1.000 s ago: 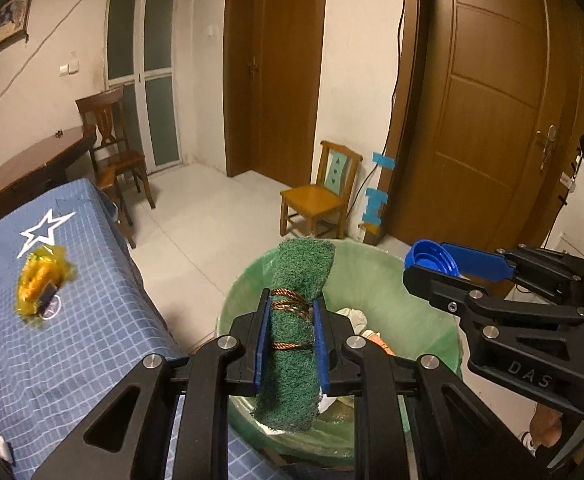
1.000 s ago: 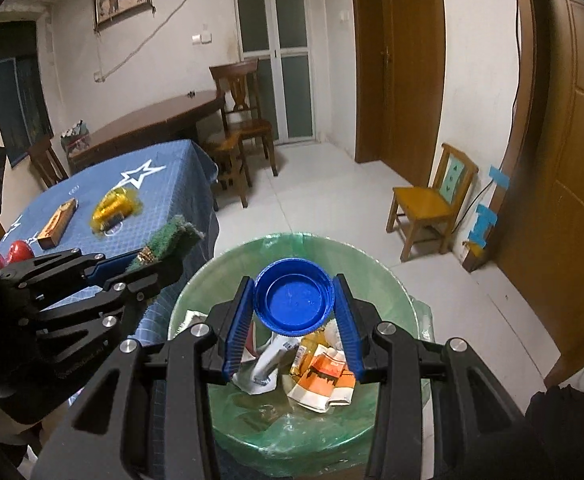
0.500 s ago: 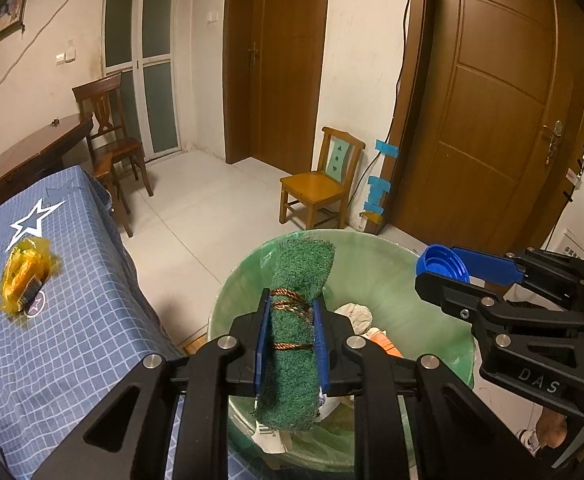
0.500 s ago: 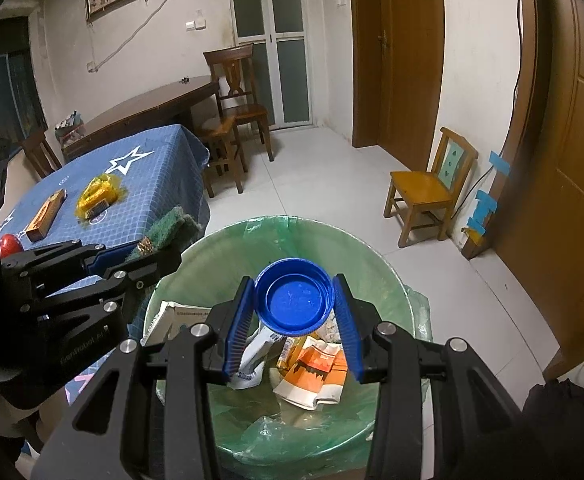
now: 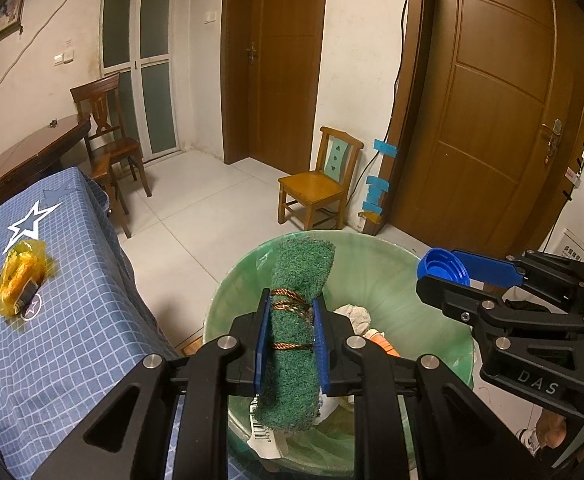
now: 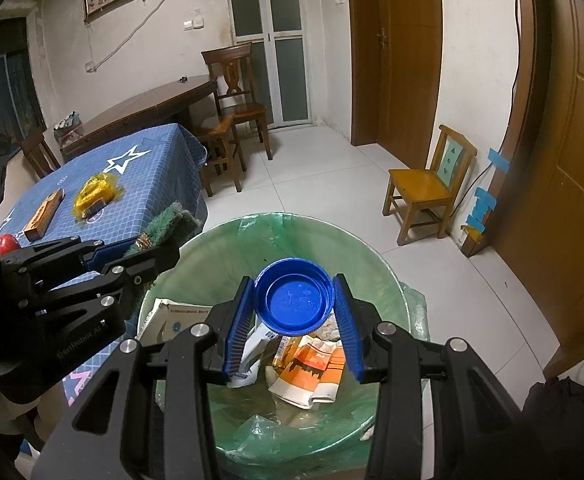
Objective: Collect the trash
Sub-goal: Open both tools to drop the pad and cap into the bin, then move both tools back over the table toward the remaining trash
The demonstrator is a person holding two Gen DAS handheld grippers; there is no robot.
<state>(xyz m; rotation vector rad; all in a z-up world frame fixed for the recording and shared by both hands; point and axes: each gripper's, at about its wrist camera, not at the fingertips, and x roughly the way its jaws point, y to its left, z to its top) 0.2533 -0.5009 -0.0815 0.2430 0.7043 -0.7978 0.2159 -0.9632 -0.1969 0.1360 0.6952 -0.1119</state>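
My left gripper [image 5: 291, 340] is shut on a green scouring pad [image 5: 296, 320] bound with copper wire, held over the near rim of the green-lined trash bin [image 5: 392, 268]. My right gripper [image 6: 294, 320] is shut on a blue plastic lid [image 6: 294, 300], held over the bin [image 6: 356, 248]. The bin holds paper wrappers and packets [image 6: 312, 368]. The right gripper with the lid [image 5: 444, 266] shows at the right of the left wrist view. The left gripper with the pad [image 6: 168, 224] shows at the left of the right wrist view.
A blue checked table [image 5: 72, 320] stands left of the bin with a yellow wrapper [image 5: 22, 280] on it. The right wrist view also shows an orange box [image 6: 46, 214] and a red item [image 6: 8, 244] there. A small wooden chair [image 5: 316, 184] and brown doors [image 5: 492, 120] stand beyond.
Both grippers have moved forward and further over the bin, each still holding its item. The table has slid left and back in both views.
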